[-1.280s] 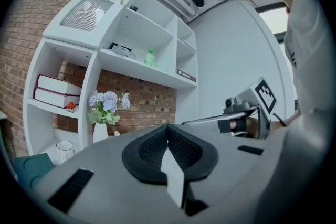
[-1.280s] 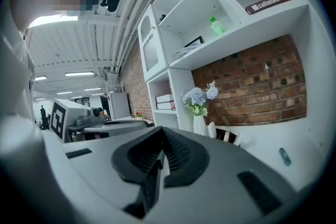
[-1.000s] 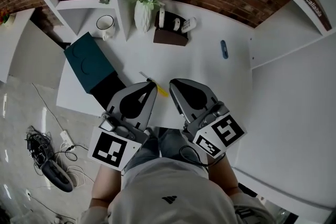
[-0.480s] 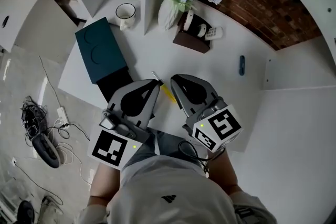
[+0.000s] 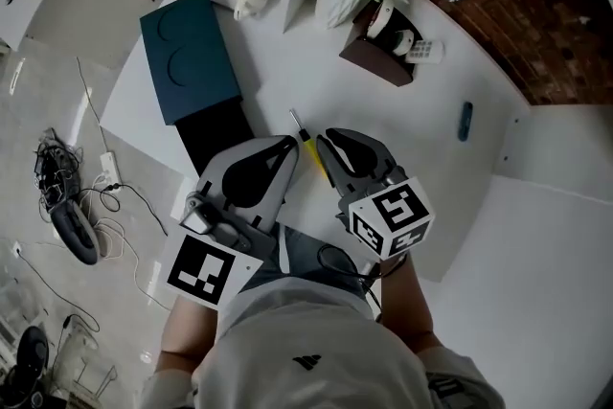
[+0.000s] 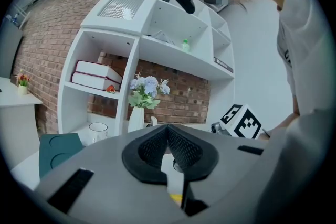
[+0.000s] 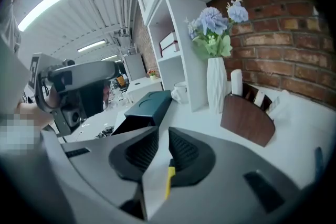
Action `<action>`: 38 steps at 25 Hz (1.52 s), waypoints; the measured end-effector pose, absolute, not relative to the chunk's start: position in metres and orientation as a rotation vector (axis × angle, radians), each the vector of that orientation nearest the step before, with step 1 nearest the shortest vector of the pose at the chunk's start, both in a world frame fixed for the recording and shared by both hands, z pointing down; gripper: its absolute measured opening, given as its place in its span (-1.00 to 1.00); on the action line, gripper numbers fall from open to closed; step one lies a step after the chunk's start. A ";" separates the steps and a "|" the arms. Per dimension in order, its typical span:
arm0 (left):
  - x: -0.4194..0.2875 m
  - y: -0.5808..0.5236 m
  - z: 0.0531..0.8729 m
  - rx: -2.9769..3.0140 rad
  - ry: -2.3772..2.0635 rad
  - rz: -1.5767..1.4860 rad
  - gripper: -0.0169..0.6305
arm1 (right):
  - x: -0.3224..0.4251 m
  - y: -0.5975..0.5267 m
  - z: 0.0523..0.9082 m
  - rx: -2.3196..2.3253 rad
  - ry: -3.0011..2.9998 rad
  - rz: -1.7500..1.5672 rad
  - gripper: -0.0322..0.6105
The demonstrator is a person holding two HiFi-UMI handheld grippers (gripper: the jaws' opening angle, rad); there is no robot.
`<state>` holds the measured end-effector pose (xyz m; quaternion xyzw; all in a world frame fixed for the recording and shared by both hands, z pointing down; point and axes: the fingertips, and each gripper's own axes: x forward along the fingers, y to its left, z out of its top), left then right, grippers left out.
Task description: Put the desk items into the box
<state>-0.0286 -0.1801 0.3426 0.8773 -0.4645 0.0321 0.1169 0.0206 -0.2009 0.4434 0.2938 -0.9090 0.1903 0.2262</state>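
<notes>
2 grippers at the pen
Left gripper [image 5: 289, 142] fingers together; right gripper [image 5: 325, 138] fingers just opening, slightly apart, pen [image 5: 308, 148] in their gap, unclamped, on desk [image 5: 421, 129].

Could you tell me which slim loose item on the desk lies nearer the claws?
The yellow-handled tool with the dark tip; the blue one lies far right.
</notes>
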 end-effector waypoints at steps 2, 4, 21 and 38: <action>-0.029 -0.180 0.350 2.548 -1.363 0.102 -0.91 | 0.022 -0.198 0.460 0.784 -2.475 0.544 -0.73; -0.030 -0.179 0.357 2.530 -1.364 0.107 -0.91 | 0.023 -0.193 0.476 0.759 -2.446 0.561 -0.72; -0.035 -0.166 0.391 2.433 -1.391 0.142 -0.91 | 0.038 -0.170 0.552 0.685 -2.295 0.632 -0.63; -0.034 -0.159 0.396 2.406 -1.413 0.146 -0.91 | 0.039 -0.163 0.576 0.656 -2.232 0.640 -0.61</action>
